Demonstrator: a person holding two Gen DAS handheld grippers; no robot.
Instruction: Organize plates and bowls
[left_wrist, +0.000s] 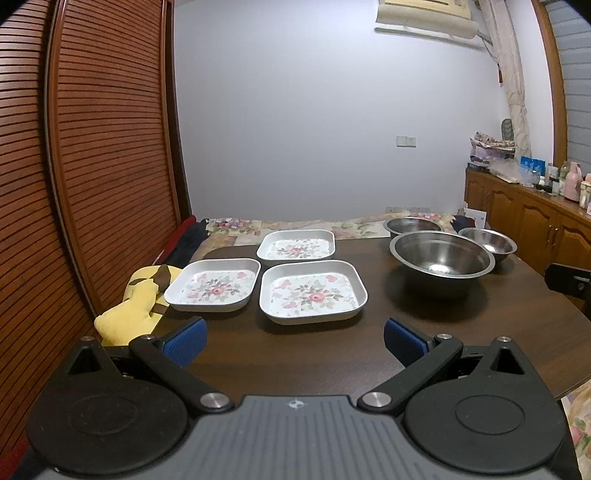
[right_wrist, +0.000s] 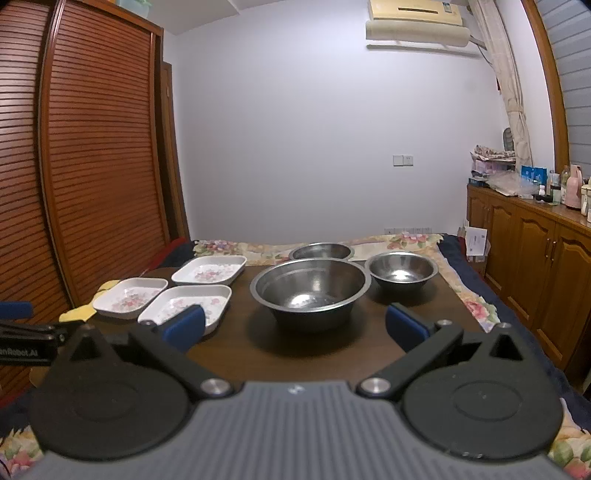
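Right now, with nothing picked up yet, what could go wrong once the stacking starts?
The left plate sits at the table edge beside a yellow toy; a nudge might tip it off. The three plates lie close together, so open jaws going for one could bump another. The big bowl is smooth, rounded steel and may slip.

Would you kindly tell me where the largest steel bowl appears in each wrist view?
Left wrist: largest steel bowl sits right of centre, beside the floral plates.
Right wrist: the bowl sits dead centre, ahead of the open gripper.
Shared landmark: wall switch plate.
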